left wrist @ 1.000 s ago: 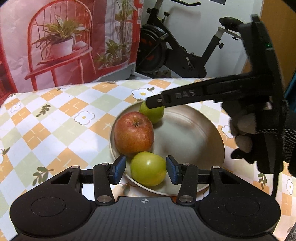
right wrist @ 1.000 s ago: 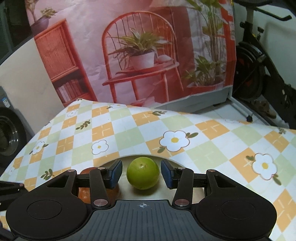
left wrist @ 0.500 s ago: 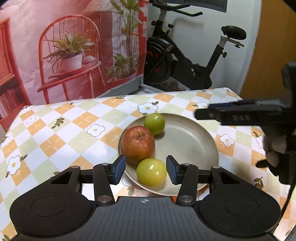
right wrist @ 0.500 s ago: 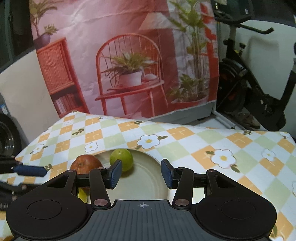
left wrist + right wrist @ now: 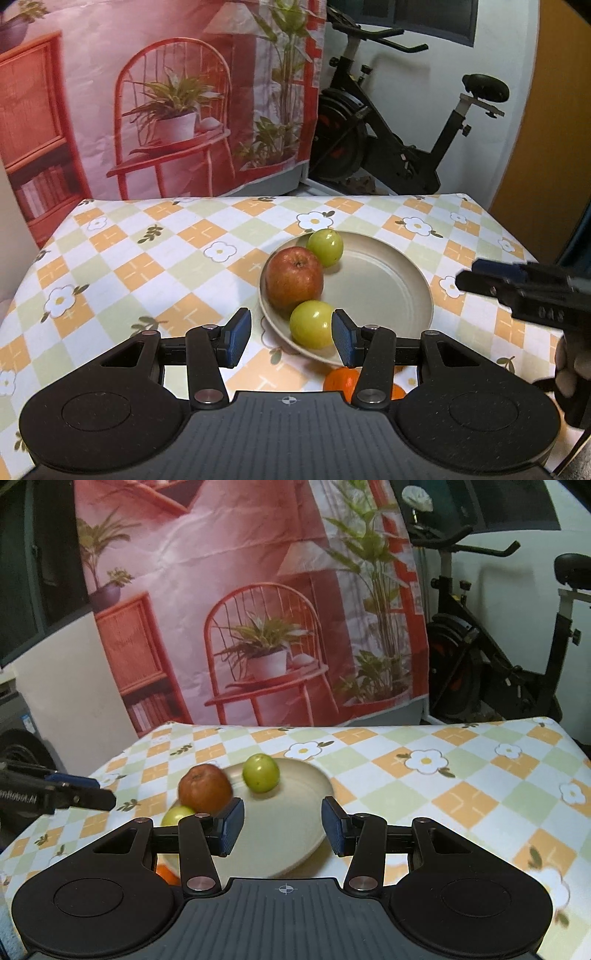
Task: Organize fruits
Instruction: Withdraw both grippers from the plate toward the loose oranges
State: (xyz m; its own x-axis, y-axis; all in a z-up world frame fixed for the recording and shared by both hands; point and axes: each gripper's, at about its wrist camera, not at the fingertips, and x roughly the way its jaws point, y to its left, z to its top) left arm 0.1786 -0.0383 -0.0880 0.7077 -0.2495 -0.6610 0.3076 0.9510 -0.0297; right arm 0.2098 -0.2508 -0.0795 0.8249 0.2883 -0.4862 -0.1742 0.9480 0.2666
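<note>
**Three fruits on the plate, both jaws apart and empty**

A beige plate (image 5: 391, 291) is seen on the checked table (image 5: 155, 266), toward its right half. On the plate's left side a red apple (image 5: 294, 283) is set, with one green fruit (image 5: 325, 247) just beyond it at the far rim and a second green fruit (image 5: 311, 324) just in front of it at the near rim. An orange (image 5: 340, 380) is partly seen on the table just near of the plate, behind the gripper body.

The left gripper (image 5: 291, 339) is held with its jaws apart; the near green fruit is seen between them in the view but is not clamped. The right gripper (image 5: 282, 826) is likewise held with jaws apart, and only bare plate (image 5: 295, 834) is framed between them; the apple (image 5: 205, 788) and far green fruit (image 5: 260, 773) lie beyond, to the left. Nothing is gripped by either.
</note>
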